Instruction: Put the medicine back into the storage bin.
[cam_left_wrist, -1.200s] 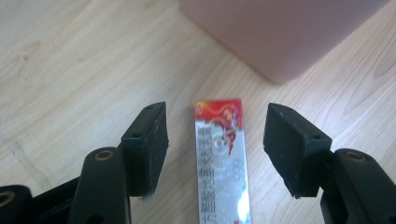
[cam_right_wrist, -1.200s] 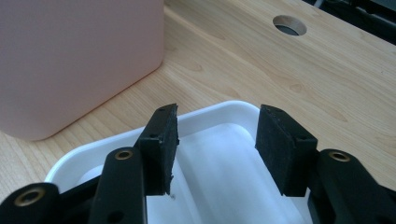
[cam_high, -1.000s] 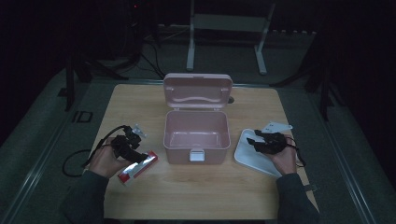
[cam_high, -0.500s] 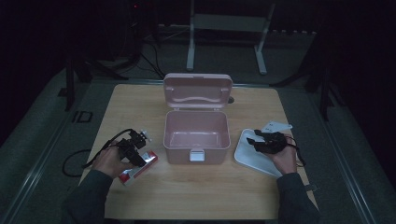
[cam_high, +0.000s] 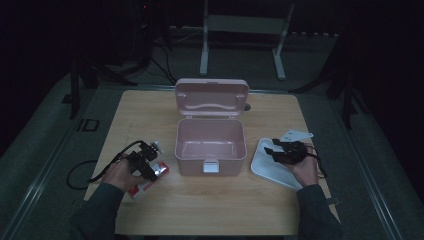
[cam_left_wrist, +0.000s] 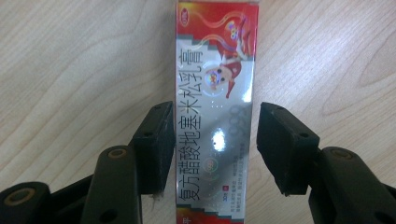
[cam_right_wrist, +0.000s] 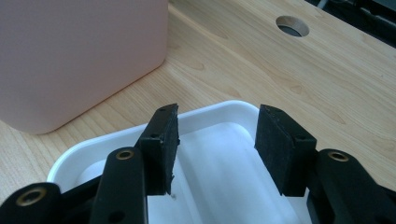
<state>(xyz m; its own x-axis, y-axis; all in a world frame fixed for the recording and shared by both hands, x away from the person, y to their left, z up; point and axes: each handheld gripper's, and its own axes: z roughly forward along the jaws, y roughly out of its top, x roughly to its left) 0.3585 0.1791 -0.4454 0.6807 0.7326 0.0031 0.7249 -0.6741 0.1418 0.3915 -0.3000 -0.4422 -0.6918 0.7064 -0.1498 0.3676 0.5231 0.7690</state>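
I am bringing the left gripper (cam_left_wrist: 212, 140) down over the red ointment carton (cam_left_wrist: 215, 107), which is lying flat on the wooden table (cam_high: 215, 210) just left of the open pink box (cam_high: 211, 145). Against the picture from a second ago, my left hand has settled lower and closer onto the carton. The jaws have just been reopening a little after a brief narrowing; they are standing wide on either side of the carton, with a gap showing at the right pad, so I am not gripping it yet. I judge the pick is lined up and only the squeeze is missing. On the right, the right gripper (cam_right_wrist: 217, 149) is hovering unmoved over the white tray (cam_right_wrist: 219, 116), jaws spread and holding nothing.
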